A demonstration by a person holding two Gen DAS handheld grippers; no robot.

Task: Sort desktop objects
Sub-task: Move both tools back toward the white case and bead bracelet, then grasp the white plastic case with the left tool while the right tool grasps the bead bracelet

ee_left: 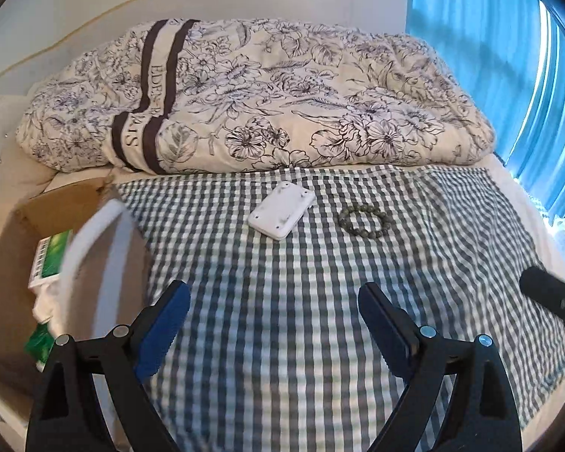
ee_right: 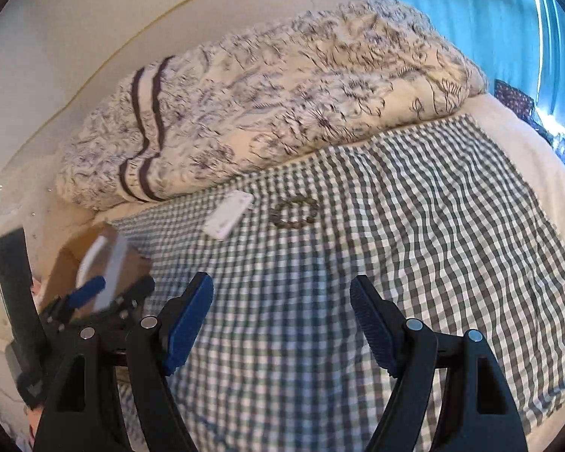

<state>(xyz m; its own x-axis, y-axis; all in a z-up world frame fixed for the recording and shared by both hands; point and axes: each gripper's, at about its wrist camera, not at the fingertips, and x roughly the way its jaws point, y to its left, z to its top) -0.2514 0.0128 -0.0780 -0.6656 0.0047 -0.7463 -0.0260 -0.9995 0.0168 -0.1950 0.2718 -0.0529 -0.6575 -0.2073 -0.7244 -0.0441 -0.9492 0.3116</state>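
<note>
Both grippers hover low over the checked cloth (ee_left: pixel 282 320); the left gripper (ee_left: pixel 273 314) and right gripper (ee_right: pixel 280 314) each have jaws spread wide, holding nothing. Left of the cloth, a blurred white band (ee_left: pixel 94 248) arcs over the cardboard box (ee_left: pixel 7 263), apparently dropping; it could catch the rim and land outside. Near the cloth's far edge lie a flat white device (ee_left: pixel 281 211), underside up, and just right of it a bead bracelet (ee_left: pixel 364 217), greenish and loose, likely to slip from a shallow pinch.
</note>
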